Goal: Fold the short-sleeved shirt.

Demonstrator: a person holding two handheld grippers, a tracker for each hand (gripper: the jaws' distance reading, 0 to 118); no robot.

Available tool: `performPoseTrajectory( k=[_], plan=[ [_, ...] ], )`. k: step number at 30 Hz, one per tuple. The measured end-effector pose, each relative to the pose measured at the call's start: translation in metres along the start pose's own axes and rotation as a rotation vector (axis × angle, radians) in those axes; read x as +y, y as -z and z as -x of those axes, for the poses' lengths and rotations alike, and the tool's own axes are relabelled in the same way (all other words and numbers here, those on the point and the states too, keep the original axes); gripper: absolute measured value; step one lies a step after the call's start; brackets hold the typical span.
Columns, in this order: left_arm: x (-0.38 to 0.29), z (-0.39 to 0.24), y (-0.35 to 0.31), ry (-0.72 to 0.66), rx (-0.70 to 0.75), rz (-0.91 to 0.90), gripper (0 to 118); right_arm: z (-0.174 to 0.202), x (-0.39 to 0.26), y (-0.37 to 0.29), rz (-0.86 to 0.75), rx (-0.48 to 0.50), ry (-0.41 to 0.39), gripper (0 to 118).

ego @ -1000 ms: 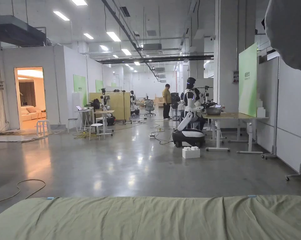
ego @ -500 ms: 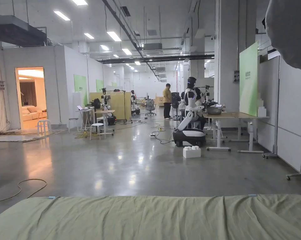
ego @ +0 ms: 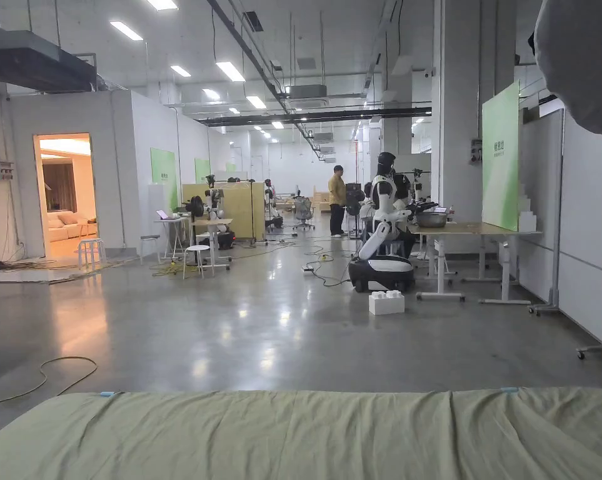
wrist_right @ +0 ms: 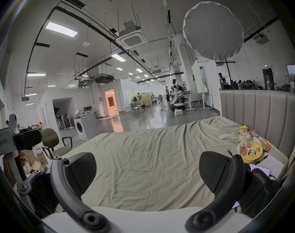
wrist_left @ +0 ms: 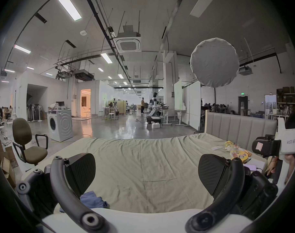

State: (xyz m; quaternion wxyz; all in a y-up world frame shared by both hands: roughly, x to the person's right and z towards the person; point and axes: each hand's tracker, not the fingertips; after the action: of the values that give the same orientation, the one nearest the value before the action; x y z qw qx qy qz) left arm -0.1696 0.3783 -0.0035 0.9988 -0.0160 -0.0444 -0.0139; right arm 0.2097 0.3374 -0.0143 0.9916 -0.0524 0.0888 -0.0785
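A bed with a pale green sheet (ego: 306, 437) lies in front of me. In the left gripper view, a bit of blue cloth (wrist_left: 93, 200), likely the shirt, peeks out at the bed's near edge below the left jaw. My left gripper (wrist_left: 146, 171) hangs above the sheet (wrist_left: 151, 161), open, with nothing between its jaws. My right gripper (wrist_right: 147, 171) is likewise open and empty over the sheet (wrist_right: 151, 152). Each gripper view also shows the other gripper off to the side, the right gripper (wrist_left: 267, 146) and the left gripper (wrist_right: 24, 140), held in a hand.
Snack packets and a yellow noodle bowl (wrist_right: 250, 151) lie by the padded headboard (wrist_right: 261, 114) at the bed's right. A swivel chair (wrist_left: 29, 145) and a washing machine (wrist_left: 60, 126) stand to the left. A softbox lamp (wrist_left: 214, 62) hangs overhead. Across the hall floor stand a white robot (ego: 384, 250) and a person (ego: 337, 200).
The head camera has drifted slightly; the scene has shifted a little to the right and down. Nothing on the bed has moved.
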Motion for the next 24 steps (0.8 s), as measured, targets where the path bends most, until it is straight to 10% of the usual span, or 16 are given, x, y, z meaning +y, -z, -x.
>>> performPoseTrajectory(
  k=[17,24],
  plan=[
    [-0.002,-0.006,0.004,0.014,0.005,0.025,118,-0.003,0.024,0.001,0.072,-0.140,0.227,118],
    [-0.003,-0.007,0.006,0.001,0.001,0.034,118,0.008,0.020,0.004,0.157,-0.224,0.156,118]
  ],
)
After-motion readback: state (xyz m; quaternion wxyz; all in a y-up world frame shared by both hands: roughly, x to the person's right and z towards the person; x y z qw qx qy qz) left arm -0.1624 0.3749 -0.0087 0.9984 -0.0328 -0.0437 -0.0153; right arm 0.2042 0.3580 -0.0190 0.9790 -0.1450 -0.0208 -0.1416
